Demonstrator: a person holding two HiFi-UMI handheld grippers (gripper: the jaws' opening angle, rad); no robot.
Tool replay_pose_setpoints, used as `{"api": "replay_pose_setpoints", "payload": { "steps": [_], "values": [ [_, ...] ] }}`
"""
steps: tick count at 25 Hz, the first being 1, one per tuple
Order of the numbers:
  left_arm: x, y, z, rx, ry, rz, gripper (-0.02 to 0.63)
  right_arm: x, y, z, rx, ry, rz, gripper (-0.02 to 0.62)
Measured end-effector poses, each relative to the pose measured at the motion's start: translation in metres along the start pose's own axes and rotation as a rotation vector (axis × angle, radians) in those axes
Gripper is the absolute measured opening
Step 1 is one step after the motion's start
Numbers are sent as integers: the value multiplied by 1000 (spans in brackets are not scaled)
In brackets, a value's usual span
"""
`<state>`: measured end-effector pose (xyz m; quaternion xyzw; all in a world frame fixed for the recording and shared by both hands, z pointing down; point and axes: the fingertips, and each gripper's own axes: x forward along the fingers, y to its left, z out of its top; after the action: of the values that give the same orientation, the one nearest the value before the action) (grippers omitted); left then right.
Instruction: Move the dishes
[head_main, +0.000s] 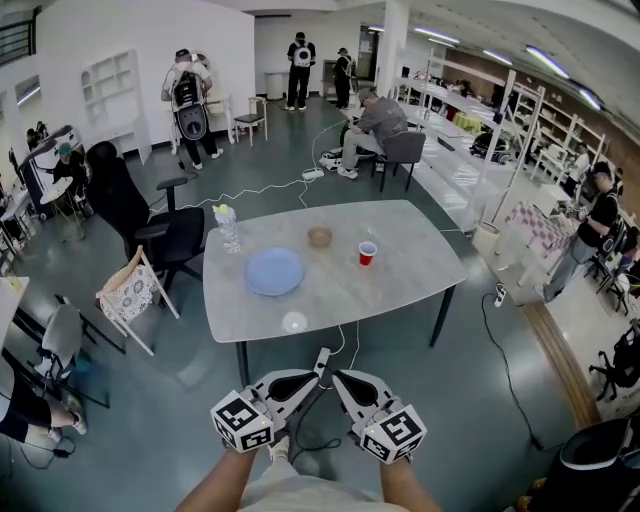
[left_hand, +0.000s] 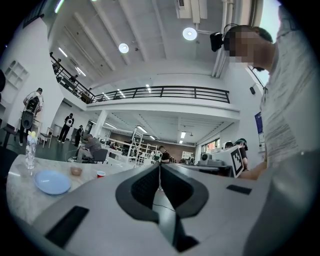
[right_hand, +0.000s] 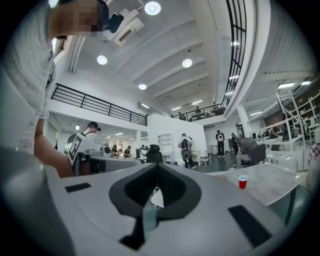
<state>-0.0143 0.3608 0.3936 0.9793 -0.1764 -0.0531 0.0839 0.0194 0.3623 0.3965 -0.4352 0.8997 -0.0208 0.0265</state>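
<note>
**Pre-grasp: both grippers empty, dishes untouched**

Nearest the person, the left gripper (head_main: 312, 373) and right gripper (head_main: 337, 375) hang side by side off the table's (head_main: 400, 275) near edge, well short of any dish. Both pairs of fingers are pressed together with nothing between them.

A small clear dish (head_main: 294, 322) sits just inside the near edge. The blue plate (head_main: 274, 271) lies mid-table toward the left edge. Beyond it are the red cup (head_main: 367, 253), a little tan bowl (head_main: 319, 237) near the far edge, and a water bottle (head_main: 228, 228) by the far left corner.

My read is that this is the approach step and no dish has been moved. The next move calls for spreading one gripper's fingers, then reaching over the near edge to a rim, probably the clear dish or the plate. The plate lies flat, so getting under its rim could be tricky.
</note>
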Motion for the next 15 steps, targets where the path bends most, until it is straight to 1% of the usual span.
{"api": "replay_pose_setpoints", "payload": {
  "steps": [6, 15],
  "values": [
    [12, 42, 8, -19, 1, -17, 25, 36, -26, -1, 12, 19, -21, 18],
    [23, 125, 25, -36, -13, -45, 25, 112, -59, -1, 11, 37, -45, 18]
  ]
}}
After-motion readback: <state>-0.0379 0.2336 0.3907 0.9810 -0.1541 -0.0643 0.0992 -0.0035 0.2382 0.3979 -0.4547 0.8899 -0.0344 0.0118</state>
